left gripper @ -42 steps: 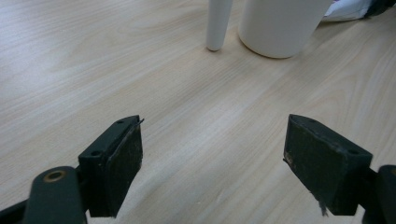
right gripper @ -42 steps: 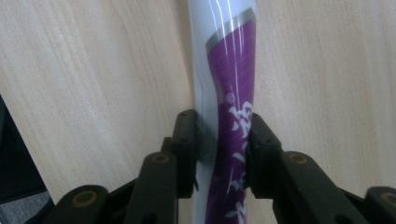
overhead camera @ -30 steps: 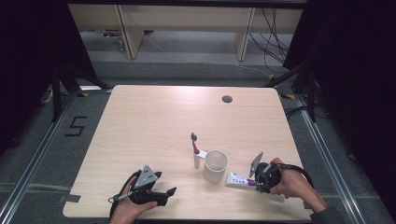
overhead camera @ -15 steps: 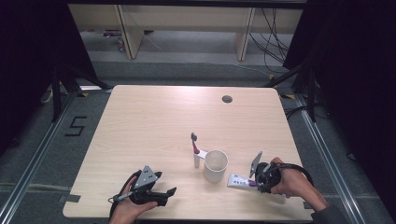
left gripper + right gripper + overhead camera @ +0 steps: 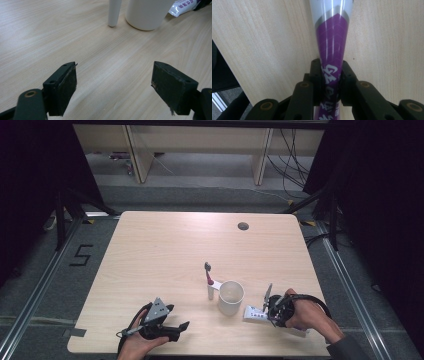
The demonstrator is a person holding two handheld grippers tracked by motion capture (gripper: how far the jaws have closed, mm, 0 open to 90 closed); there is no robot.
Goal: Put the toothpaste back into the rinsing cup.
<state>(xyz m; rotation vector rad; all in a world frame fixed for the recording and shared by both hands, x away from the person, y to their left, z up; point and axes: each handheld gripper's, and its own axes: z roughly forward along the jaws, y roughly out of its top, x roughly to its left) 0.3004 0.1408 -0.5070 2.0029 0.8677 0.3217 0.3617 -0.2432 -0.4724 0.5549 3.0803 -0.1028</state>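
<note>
Desk: pale wood, round grommet, grey floor around. Left gripper fingers spread; right gripper fingers pinching toothpaste tube.

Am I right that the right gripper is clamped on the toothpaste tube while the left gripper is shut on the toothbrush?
Not quite. The left gripper is open and holds nothing, as the left gripper view shows; the toothbrush lies apart from it beside the cup. The right gripper is indeed clamped on the toothpaste tube.

Toothpaste tube — purple and white, lying flat on the table's near right part, just beside the white cup.
</note>
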